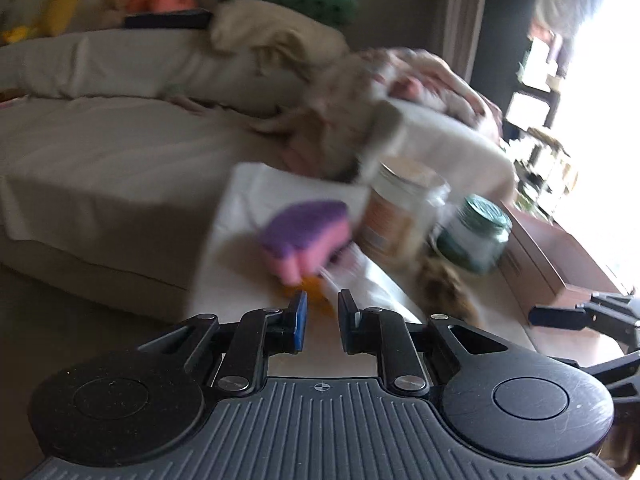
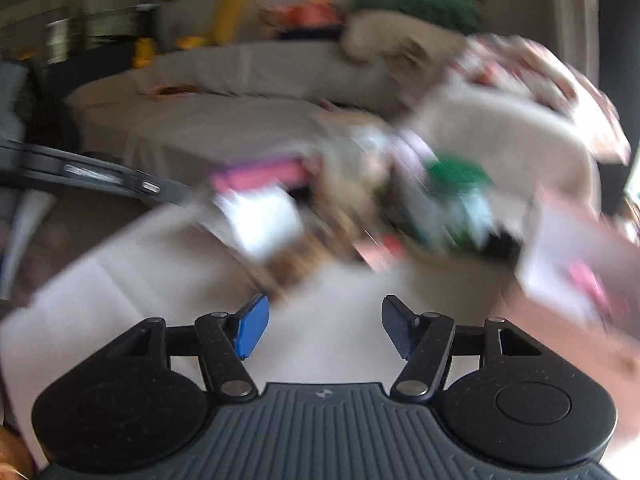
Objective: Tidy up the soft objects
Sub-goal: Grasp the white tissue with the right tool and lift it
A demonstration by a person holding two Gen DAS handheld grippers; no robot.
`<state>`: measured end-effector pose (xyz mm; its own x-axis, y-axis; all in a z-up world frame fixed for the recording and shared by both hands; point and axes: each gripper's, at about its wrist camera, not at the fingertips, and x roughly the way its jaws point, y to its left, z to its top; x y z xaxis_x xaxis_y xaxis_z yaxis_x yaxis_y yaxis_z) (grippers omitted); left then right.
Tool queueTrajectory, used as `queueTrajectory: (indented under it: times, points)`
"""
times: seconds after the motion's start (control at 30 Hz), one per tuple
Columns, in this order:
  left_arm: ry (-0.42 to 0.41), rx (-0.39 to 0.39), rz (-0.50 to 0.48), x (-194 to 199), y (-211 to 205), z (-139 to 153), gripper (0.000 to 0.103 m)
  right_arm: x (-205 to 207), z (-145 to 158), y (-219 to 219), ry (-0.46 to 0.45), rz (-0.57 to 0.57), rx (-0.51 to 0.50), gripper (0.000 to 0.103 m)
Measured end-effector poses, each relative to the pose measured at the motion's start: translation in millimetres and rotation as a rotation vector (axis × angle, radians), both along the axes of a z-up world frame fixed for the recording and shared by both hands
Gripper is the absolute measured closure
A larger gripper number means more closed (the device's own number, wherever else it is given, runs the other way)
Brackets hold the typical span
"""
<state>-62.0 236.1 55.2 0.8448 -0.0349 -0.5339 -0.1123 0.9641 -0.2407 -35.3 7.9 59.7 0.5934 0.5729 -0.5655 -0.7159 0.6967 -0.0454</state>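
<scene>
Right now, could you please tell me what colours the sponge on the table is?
The sponge is purple on top and pink underneath, clearest in the left wrist view.

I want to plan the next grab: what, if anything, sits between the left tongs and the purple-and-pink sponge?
Only a small orange item and a thin white stick-like thing, lying on the white cloth just ahead of the left tongs and below the purple-and-pink sponge. Blur hides what they are.

Sponge point(image 1: 306, 236) left of jars point(image 1: 400, 216)

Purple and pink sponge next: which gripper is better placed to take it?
Probably left: the sponge lies just ahead of the left gripper, though its jaws are nearly shut. The right gripper is open, farther off.
</scene>
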Motion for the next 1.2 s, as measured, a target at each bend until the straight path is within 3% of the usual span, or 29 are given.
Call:
queueTrajectory:
  times: [0.1, 0.3, 0.33, 0.4, 0.43, 0.63, 0.77, 1.03, 1.2]
  points:
    - [-0.026, -0.015, 0.024, 0, 12, 1, 0.084, 16, 7, 42, 0.019, 0.078, -0.017, 0.040]
    - [-0.007, -0.008, -0.049, 4, 24, -4, 0.084, 57, -21, 110, 0.095, 0.081, -0.175, 0.042]
    - [0.006, 0.002, -0.070, 5, 24, -6, 0.084, 61, -23, 110, 0.105, 0.071, -0.177, 0.047]
    - [0.028, 0.029, -0.117, 8, 19, -11, 0.084, 63, -19, 103, 0.134, 0.077, -0.157, 0.091]
    - [0.037, 0.042, -0.139, 11, 16, -13, 0.084, 62, -13, 97, 0.136, 0.073, -0.144, 0.095]
    - [0.062, 0.101, -0.205, 34, -9, -23, 0.083, 42, 43, 46, 0.054, 0.031, 0.012, 0.097]
    - [0.065, 0.113, -0.231, 43, -25, -22, 0.083, 33, 62, 17, 0.036, 0.017, 0.076, 0.097]
    - [0.043, 0.086, -0.264, 39, -40, -1, 0.083, 14, 41, -23, -0.012, -0.097, 0.022, 0.097]
    - [0.067, -0.052, -0.306, 57, -64, 6, 0.083, 5, 7, -53, 0.066, -0.156, -0.015, 0.097]
